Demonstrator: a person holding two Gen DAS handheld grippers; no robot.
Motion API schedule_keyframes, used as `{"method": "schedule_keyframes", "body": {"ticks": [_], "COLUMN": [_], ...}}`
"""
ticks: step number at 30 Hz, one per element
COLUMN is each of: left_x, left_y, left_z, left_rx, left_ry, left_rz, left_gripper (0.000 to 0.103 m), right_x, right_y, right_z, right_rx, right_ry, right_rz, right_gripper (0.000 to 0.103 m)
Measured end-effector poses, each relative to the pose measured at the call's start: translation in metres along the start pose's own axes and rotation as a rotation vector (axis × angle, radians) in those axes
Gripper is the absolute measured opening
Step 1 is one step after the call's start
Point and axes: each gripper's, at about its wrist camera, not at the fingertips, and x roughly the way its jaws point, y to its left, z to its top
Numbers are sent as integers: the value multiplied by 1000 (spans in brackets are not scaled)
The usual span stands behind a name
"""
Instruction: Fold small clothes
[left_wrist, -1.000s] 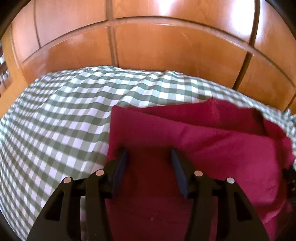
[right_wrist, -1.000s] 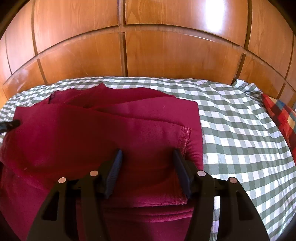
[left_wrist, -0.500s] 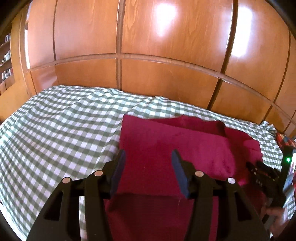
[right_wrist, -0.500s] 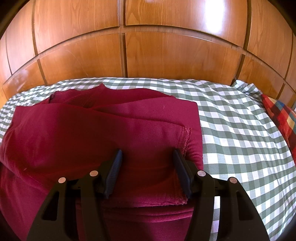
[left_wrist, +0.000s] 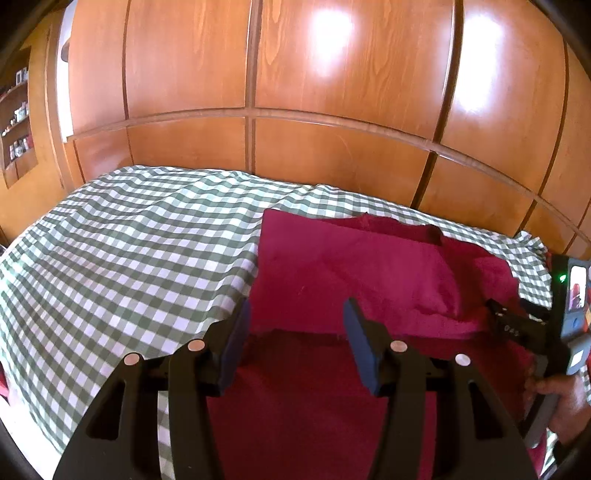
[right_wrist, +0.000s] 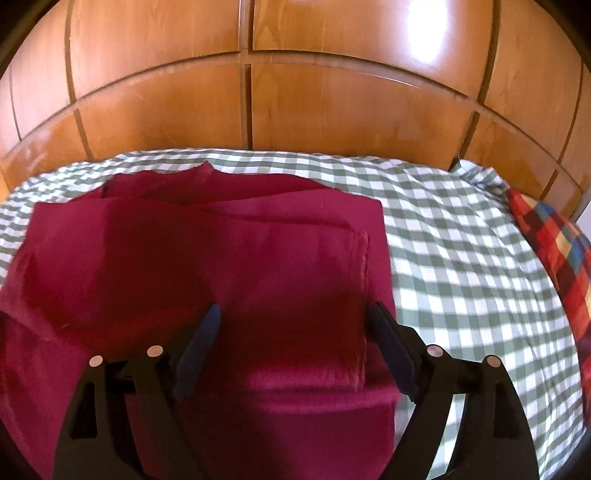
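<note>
Jaws of left gripper (left_wrist: 295, 332) held apart, nothing between them; jaws of right gripper (right_wrist: 293, 345) likewise spread wide, nothing clamped. Red garment (right_wrist: 207, 258) laid on green checked bedsheet (left_wrist: 129, 258), toward near edge, far flap folded over near part into layered stack. Fold judged partly done: right-side edges roughly aligned, left part seen rumpled. Further fold and smoothing judged left. Patchwork pillow (right_wrist: 554, 243) seen far right.
</note>
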Motion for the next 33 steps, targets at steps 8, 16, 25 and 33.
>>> {"method": "schedule_keyframes", "body": {"ticks": [8, 16, 25, 33], "left_x": [-9, -16, -45, -89], "left_y": [9, 18, 59, 69], "left_z": [-19, -42, -97, -162], "left_rx": [17, 34, 44, 47], "left_ry": [17, 53, 144, 259], "left_rz": [16, 31, 8, -90], "left_gripper": [54, 54, 54, 47], "right_x": [-37, -74, -118, -152], "right_y": [-22, -53, -68, -62], "right_z": [-30, -75, -153, -205], "right_rx": [-2, -5, 8, -30], "right_ry": [26, 114, 269, 370], "right_rz": [54, 134, 299, 370], "right_gripper": [82, 82, 58, 41]}}
